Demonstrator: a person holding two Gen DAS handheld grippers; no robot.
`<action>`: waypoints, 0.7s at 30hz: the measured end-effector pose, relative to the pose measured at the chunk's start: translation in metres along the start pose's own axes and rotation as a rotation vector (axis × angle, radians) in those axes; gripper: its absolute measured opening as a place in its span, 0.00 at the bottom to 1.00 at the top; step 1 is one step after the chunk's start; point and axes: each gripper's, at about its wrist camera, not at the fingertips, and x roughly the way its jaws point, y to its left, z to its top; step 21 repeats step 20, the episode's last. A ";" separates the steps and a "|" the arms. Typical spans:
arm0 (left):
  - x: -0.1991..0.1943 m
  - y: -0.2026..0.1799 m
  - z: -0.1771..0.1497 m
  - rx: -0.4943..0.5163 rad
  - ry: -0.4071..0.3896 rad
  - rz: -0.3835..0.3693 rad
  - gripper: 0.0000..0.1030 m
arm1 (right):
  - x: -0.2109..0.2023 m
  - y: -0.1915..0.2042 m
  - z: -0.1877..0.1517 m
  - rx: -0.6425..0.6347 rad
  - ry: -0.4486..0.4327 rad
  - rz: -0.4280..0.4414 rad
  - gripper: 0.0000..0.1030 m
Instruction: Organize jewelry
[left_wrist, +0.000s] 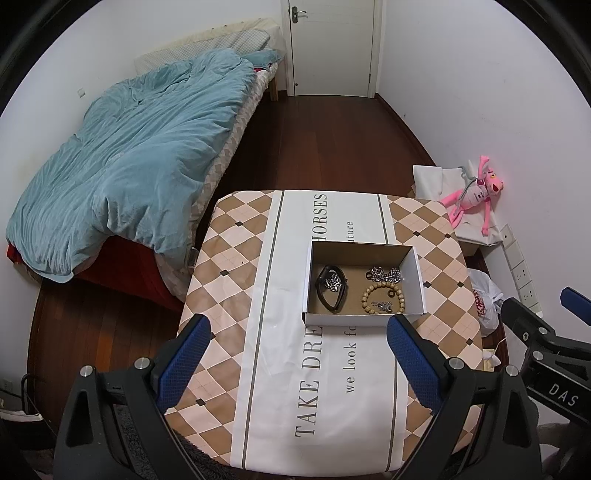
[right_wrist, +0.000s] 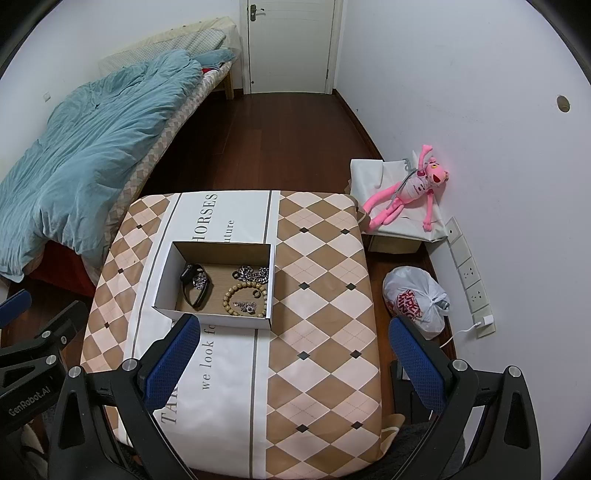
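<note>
Left wrist view: a worktop (left_wrist: 236, 258) covered in a tan and cream diamond-patterned cloth is seen from above, with a bed (left_wrist: 122, 166) to the left and a closed door (left_wrist: 332, 48) at the far end of the room.
Box: an open cardboard box (left_wrist: 364, 319) is set on the white printed strip of the cloth, near the middle of the worktop, probably so that both tools can reach it.
Jewelry in box: a black band (left_wrist: 332, 291) with a small silver piece inside its loop lies in the left half; a silver chain (left_wrist: 384, 275) is bunched at the far right; a wooden bead bracelet (left_wrist: 380, 297) with a small silver charm lies at the near right. All pieces are gathered inside the box; none is seen on the cloth.
Left tool (left_wrist: 299, 354): its blue-padded fingers are spread wide and nothing is held. It hangs above the near part of the worktop, with the box just beyond and slightly right of its fingertips.
Right wrist view: the same box (right_wrist: 214, 319) is seen further left.
Right tool (right_wrist: 295, 354): its fingers are likewise spread apart and empty. The box lies ahead and to the left, its near wall just past the left fingertip.
Task progress: judged from the filled box and empty tools, sorting seems largely done, or not yet begun.
Floor clutter: a pink plush toy (right_wrist: 406, 192) and a tied white plastic bag (right_wrist: 417, 302) lie by the right wall.
</note>
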 end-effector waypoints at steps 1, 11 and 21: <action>0.000 0.000 0.000 0.001 0.000 0.000 0.95 | 0.000 0.000 0.000 0.000 0.001 -0.001 1.00; 0.000 0.000 -0.001 -0.003 -0.001 -0.001 0.95 | 0.000 -0.001 0.001 -0.002 0.003 0.000 1.00; -0.002 0.002 -0.005 0.001 -0.013 -0.007 0.95 | 0.000 -0.006 0.000 -0.005 0.006 0.000 1.00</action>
